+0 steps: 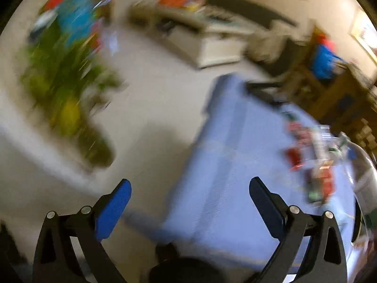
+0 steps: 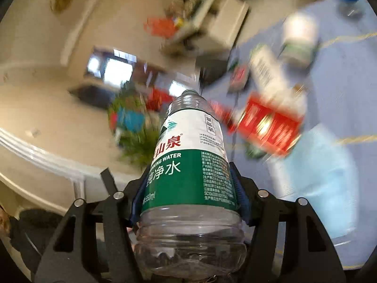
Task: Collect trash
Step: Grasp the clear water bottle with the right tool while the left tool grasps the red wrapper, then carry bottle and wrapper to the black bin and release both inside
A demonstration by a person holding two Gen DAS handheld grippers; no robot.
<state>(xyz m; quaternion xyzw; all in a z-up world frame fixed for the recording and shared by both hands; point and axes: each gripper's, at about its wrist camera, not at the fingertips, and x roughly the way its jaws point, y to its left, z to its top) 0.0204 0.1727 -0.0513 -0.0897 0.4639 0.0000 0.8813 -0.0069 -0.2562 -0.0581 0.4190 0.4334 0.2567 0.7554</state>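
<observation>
Blurred living room all round: pale floor, a green plant, and a blue-covered desk (image 1: 226, 155) strewn with litter. The right tool (image 2: 188, 188) is clamped on an empty, capless water bottle (image 2: 190, 155), which is off the desk with its neck pointing away from the camera. A red packet (image 2: 268, 127) and other wrappers lie on the desk beyond. The left tool (image 1: 188, 202) stands apart, holding nothing, above the desk edge. Judged step: carrying the bottle off for disposal. No bin shows, so the next move calls for finding one, then releasing over it.
</observation>
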